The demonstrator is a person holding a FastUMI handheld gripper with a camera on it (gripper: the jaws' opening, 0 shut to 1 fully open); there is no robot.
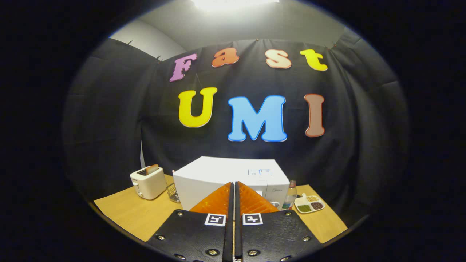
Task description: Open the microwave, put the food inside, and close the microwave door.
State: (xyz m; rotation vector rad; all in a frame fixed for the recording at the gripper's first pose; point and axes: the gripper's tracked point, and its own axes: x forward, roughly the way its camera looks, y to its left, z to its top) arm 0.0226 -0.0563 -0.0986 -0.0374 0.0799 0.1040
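A white microwave (222,174) stands on the wooden table (127,214), its door closed, beyond my fingers. My gripper (233,187) is shut with nothing between its orange fingers (218,200), which meet tip to tip in front of the microwave's face and hide part of it. A white plate (309,203) with three small heaps of food lies on the table to the right of the microwave, past a clear bottle (290,194).
A white toaster (148,182) with a slice of bread in its slot stands left of the microwave. A small wire basket (173,192) sits between the toaster and the microwave. Bare tabletop lies in front on both sides of my fingers.
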